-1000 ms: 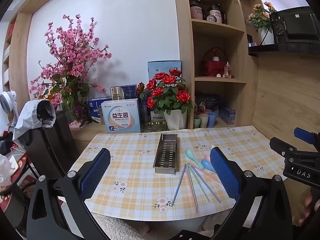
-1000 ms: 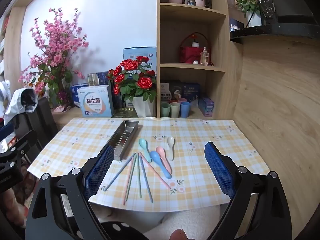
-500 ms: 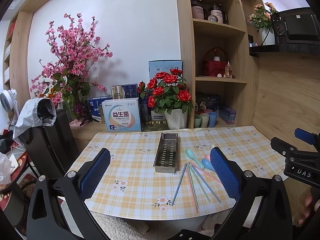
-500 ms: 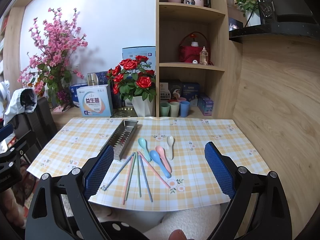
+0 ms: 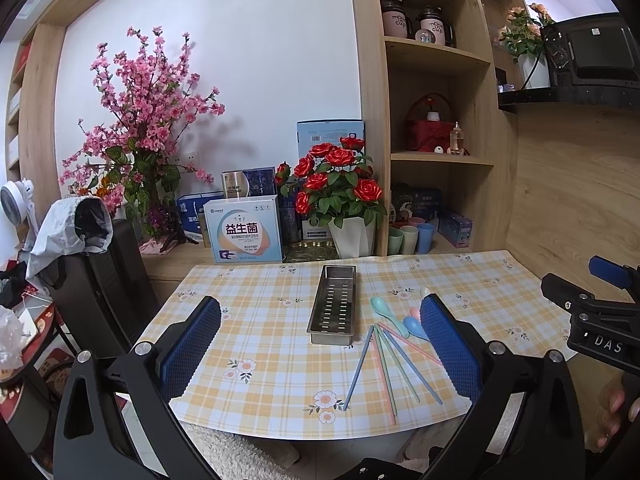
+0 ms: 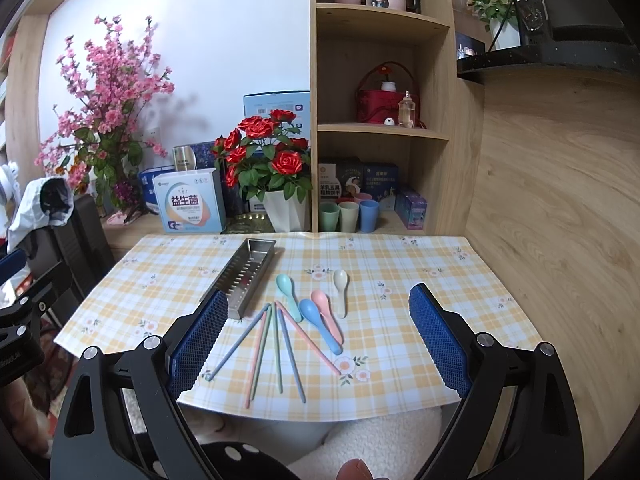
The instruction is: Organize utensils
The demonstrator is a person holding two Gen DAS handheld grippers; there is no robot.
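Note:
A long perforated steel tray [image 5: 333, 304] [image 6: 249, 272] lies empty on the checked tablecloth. To its right lie several pastel chopsticks [image 5: 394, 364] [image 6: 276, 350] fanned out. Beside them lie several spoons: teal [image 6: 289, 290], blue [image 6: 320, 324], pink [image 6: 328, 314] and cream [image 6: 340, 291]. My left gripper [image 5: 320, 350] is open, held back over the near table edge with nothing between its fingers. My right gripper [image 6: 318, 346] is open too, hovering short of the chopsticks and spoons. The left gripper's right finger [image 5: 450, 348] hides part of the spoons.
A white pot of red roses [image 6: 272, 168], a boxed product [image 6: 190, 206] and three pastel cups [image 6: 348, 216] stand at the table's back. Wooden shelves [image 6: 380, 132] rise behind, a wood wall [image 6: 560, 208] runs along the right, and a dark chair [image 5: 96, 272] stands at left.
Both views have drifted very slightly; the table and utensils lie as before and both grippers stay open.

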